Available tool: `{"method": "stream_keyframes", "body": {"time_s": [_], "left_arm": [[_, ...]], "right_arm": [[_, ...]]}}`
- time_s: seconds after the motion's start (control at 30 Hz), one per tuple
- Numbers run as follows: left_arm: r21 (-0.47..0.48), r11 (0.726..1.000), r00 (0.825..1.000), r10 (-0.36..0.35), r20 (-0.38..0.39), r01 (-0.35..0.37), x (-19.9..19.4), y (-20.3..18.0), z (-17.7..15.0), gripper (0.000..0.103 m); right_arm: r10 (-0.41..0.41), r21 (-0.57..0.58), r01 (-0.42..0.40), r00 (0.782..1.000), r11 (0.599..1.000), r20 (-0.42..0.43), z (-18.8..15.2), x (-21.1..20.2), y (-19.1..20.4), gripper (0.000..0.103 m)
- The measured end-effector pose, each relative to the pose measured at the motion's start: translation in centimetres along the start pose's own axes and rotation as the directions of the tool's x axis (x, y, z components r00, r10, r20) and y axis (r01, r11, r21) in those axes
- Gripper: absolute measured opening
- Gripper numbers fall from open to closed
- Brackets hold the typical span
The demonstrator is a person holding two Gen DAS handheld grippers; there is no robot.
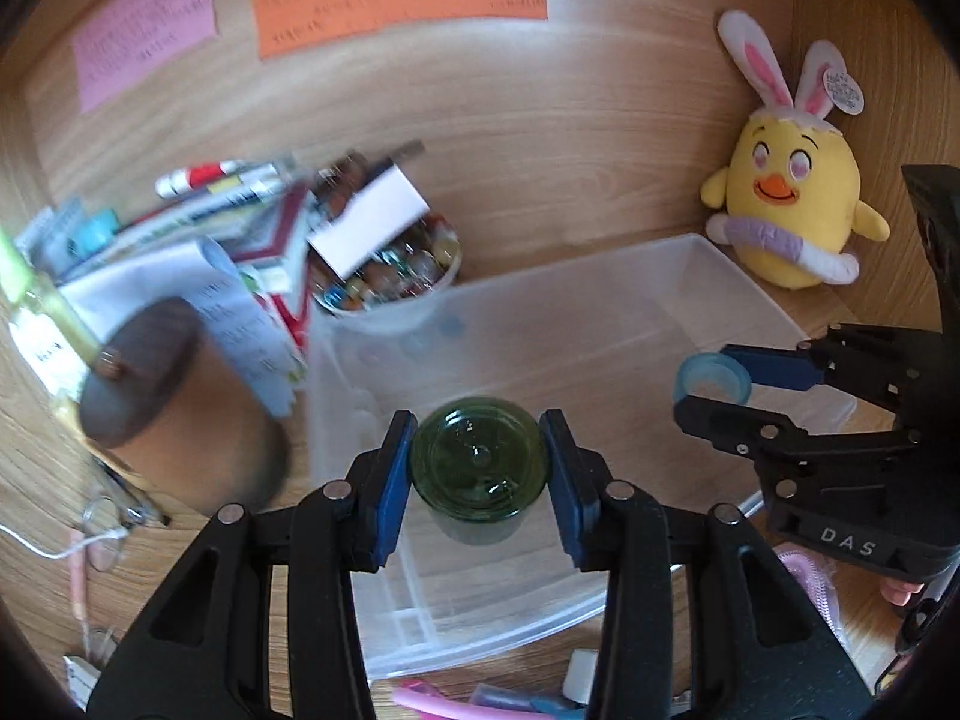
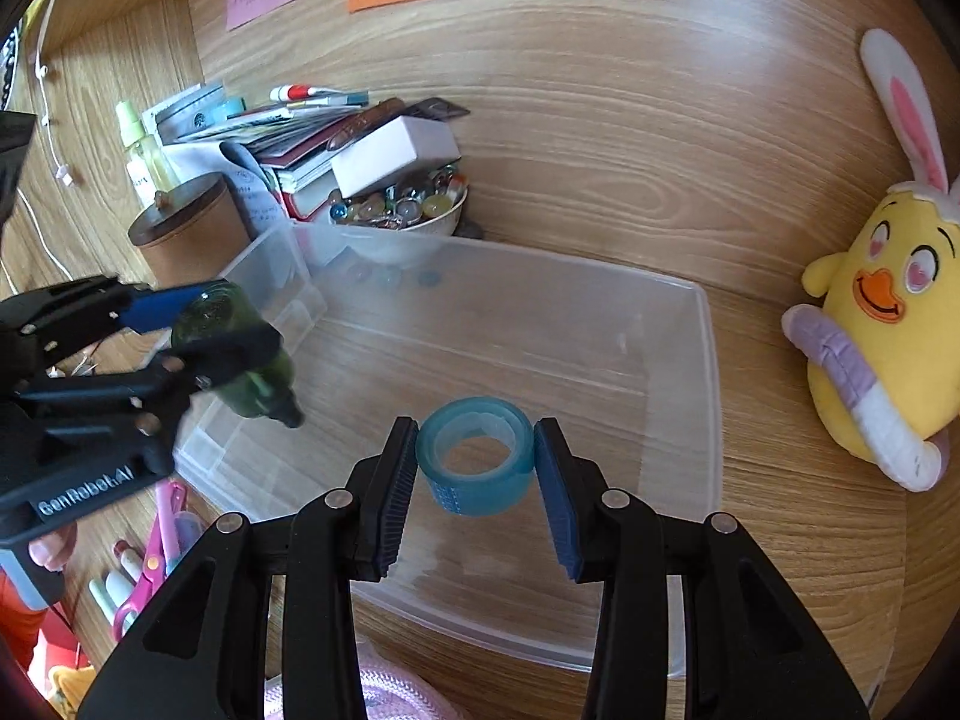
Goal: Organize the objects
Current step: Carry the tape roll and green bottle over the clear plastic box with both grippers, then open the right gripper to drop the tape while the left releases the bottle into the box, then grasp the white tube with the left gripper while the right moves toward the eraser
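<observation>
- Left gripper (image 1: pixel 480 468) jaws pinched a green bottle (image 1: pixel 480 468) above the clear bin (image 1: pixel 750 294).
- Right gripper (image 2: pixel 477 468) jaws pinched blue tape roll (image 2: pixel 477 462), apparently over the bin's near part.

The clear plastic bin (image 2: pixel 690 360) on the wooden desk lies open-topped, its floor bare and free to enter from above. At its far left corner crowd a brown cylindrical canister with a dark lid (image 2: pixel 186 228), a white bowl of glass marbles (image 2: pixel 402 210) and a stack of books (image 2: pixel 288 144). A yellow plush chick with rabbit ears (image 2: pixel 882 324) stands just beside its right wall.
</observation>
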State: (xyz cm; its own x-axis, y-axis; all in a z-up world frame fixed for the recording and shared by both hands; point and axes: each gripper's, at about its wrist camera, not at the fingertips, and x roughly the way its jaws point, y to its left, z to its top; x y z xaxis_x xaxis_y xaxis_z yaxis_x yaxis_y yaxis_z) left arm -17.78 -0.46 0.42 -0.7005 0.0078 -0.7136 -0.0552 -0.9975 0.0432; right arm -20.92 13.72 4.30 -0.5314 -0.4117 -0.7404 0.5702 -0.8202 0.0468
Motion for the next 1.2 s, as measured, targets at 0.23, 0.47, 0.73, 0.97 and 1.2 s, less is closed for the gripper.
{"method": "stream_keyframes", "body": {"time_s": [0.23,0.47,0.73,0.97,1.2], "left_arm": [[-0.015,0.999,0.998,-0.052,-0.019,0.052,-0.3,-0.2,-0.2,0.056],[0.038,0.998,0.998,-0.042,0.046,0.04,-3.1,-0.8,-0.2,0.073],[0.021,1.0,0.99,-0.001,0.143,-0.002,-7.9,1.0,-1.3,0.094],[-0.029,0.999,0.992,0.033,0.125,-0.03,-9.5,3.1,-4.3,0.099],[-0.08,0.994,0.997,0.071,0.018,-0.07,-8.3,5.4,-8.8,0.099]], "right_arm": [[0.003,0.002,-0.003,1.0,1.0,-0.019,-0.1,0.2,0.0,0.037],[-0.028,-0.021,0.028,0.999,0.999,0.023,-0.2,-1.8,0.3,0.046],[-0.062,-0.03,0.066,0.991,0.997,0.122,-1.1,-6.5,0.6,0.064],[-0.068,-0.022,0.072,0.986,0.997,0.15,-3.3,-8.8,1.1,0.072],[-0.112,0.003,0.113,0.984,0.994,0.137,-6.3,-9.5,1.2,0.079]]}}
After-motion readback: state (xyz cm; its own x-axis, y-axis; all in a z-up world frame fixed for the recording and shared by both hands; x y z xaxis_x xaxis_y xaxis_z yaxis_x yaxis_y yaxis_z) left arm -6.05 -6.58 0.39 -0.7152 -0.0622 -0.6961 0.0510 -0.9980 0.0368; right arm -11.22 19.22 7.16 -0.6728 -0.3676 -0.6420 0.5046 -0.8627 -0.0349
